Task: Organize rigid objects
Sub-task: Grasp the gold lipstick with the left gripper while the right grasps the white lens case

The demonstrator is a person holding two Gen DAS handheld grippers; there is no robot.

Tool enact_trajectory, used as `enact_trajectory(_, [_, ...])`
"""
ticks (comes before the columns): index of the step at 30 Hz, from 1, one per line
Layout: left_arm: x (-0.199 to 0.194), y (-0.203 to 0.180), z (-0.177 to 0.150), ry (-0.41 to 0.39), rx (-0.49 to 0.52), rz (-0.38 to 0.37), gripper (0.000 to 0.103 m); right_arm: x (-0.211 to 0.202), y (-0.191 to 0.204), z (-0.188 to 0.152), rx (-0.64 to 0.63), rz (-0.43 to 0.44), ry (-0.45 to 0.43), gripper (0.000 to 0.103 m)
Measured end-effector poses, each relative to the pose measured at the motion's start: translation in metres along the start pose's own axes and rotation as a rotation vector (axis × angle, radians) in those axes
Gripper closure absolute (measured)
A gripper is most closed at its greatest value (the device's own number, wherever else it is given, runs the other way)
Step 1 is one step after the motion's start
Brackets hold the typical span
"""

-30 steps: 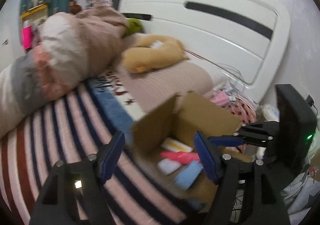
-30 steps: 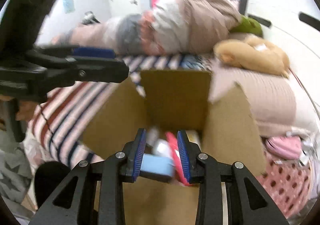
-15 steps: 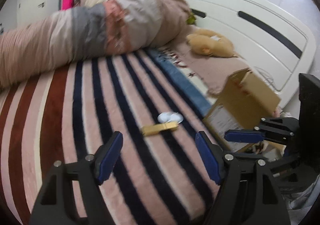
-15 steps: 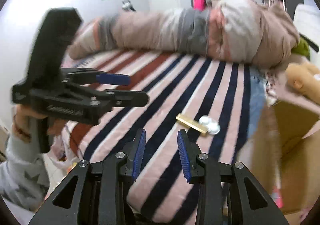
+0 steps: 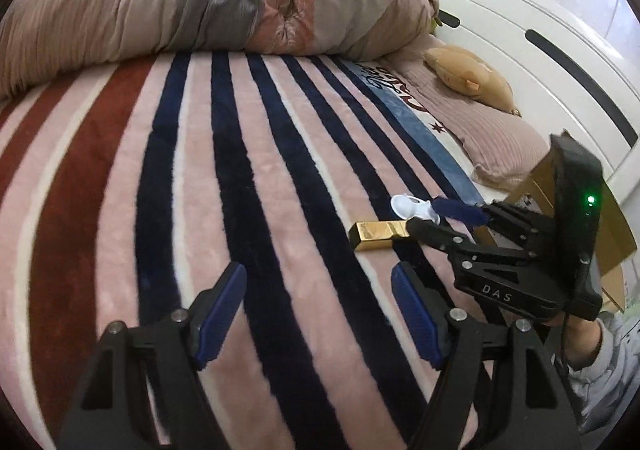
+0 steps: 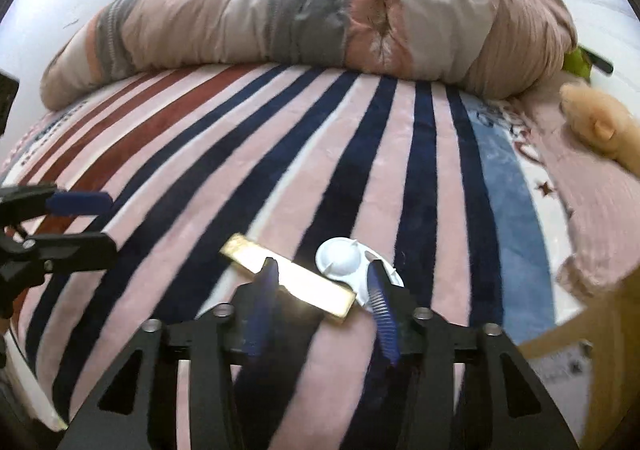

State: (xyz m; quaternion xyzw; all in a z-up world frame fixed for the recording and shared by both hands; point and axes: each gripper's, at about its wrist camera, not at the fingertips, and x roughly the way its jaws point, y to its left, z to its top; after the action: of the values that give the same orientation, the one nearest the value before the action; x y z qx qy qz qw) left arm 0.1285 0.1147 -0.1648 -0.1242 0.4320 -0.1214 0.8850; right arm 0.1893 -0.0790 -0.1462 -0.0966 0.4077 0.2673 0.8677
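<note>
My right gripper, jaws wide, straddles the gold bar lying on the striped blanket beside a white plastic piece. My left gripper hovers wide open, empty.

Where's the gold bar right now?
The gold bar lies flat on the striped blanket, beside the white plastic piece; whether they touch is unclear. In the right wrist view it sits between the open jaws of the right gripper, not yet gripped.
</note>
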Motion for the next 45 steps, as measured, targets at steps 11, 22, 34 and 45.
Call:
enact_trajectory(11, [0.008, 0.001, 0.002, 0.007, -0.017, -0.023, 0.031, 0.017, -0.001, -0.001, 0.052, 0.401, 0.137, 0.061])
enact_trajectory(22, [0.034, -0.022, 0.001, 0.067, -0.022, -0.078, 0.031, 0.004, -0.004, 0.005, -0.015, -0.088, 0.034, 0.035])
enact_trajectory(34, [0.063, -0.041, 0.006, 0.096, 0.004, -0.022, 0.071, 0.031, -0.022, 0.008, 0.012, -0.064, 0.055, 0.077])
enact_trajectory(45, [0.018, -0.047, -0.012, 0.183, 0.169, 0.065, 0.092, -0.013, 0.004, -0.020, -0.070, 0.071, 0.199, 0.076])
